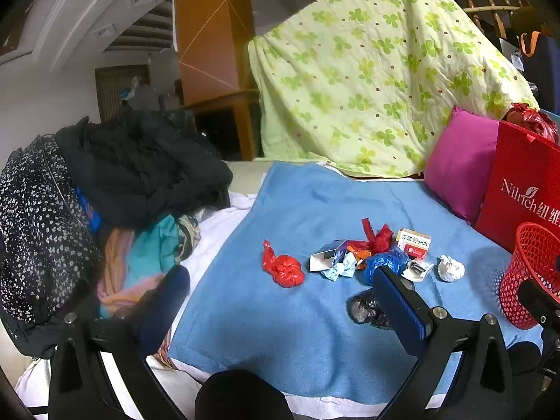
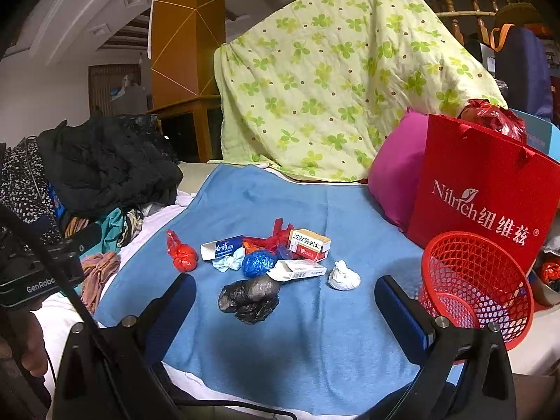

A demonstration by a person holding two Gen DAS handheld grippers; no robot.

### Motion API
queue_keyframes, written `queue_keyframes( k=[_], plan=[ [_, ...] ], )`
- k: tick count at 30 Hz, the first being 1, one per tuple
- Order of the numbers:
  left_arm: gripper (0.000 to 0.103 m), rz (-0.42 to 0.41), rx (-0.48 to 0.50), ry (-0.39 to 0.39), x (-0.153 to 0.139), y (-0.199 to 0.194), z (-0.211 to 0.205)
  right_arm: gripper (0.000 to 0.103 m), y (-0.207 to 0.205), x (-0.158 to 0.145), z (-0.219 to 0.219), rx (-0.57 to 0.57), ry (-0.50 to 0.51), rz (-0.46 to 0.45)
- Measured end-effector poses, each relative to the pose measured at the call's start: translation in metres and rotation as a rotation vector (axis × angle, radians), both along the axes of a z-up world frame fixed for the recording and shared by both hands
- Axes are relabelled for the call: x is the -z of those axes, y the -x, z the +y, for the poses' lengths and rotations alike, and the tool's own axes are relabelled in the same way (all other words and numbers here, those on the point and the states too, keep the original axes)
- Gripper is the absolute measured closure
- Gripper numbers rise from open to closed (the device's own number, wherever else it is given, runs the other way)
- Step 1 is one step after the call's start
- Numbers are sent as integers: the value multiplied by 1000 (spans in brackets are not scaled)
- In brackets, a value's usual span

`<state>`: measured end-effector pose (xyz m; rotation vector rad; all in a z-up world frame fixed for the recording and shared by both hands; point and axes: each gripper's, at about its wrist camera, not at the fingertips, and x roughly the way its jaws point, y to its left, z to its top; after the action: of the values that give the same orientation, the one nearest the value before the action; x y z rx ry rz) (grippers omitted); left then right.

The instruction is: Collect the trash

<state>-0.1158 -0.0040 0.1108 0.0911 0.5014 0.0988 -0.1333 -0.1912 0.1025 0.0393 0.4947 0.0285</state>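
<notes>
Both grippers empty, jaws wide apart, hovering over the near edge of the blue blanket. Left gripper sits left of the trash pile; right gripper faces it head-on.

Trash is clustered mid-blanket:
- red plastic bag, leftmost, slightly apart from the rest
- open blue-white carton with a pale blue wad just in front
- blue plastic ball in the middle, red wrapper scraps behind it
- red-white medicine box at the far right, a flat white box lying in front of it
- black plastic bag, nearest, between the right gripper's fingers in view (not touching)
- white paper wad, right of the pile, on its own

Red mesh basket stands upright at the blanket's right edge, just right of the right gripper's finger. Red paper bag behind it, pink pillow to its left, green clover quilt draped at the far side. Clothes heap on the left.
</notes>
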Motion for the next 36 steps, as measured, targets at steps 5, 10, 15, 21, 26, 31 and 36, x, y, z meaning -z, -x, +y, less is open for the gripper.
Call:
queue_keyframes(
  k=[5, 10, 15, 21, 26, 31, 36],
  plan=[
    [0, 5, 1, -1, 2, 0, 1, 0, -2, 2, 0, 1, -7, 8],
    [0, 9, 1, 1, 5, -1, 2, 0, -3, 2, -1, 1, -10, 11],
    [0, 14, 0, 3, 7, -2, 3, 0, -6, 4, 0, -4, -19, 23],
    [0, 23, -5, 8, 11, -5, 6, 0, -13, 6, 6, -13, -21, 36],
    [0, 31, -8, 12, 13, -9, 9, 0, -17, 7, 10, -17, -18, 40],
    [0, 46, -17, 18, 18, -15, 14, 0, -26, 13, 13, -29, -35, 64],
    [0, 74, -23, 35, 33, -29, 26, 0, -47, 30, 16, -49, -65, 108]
  ],
)
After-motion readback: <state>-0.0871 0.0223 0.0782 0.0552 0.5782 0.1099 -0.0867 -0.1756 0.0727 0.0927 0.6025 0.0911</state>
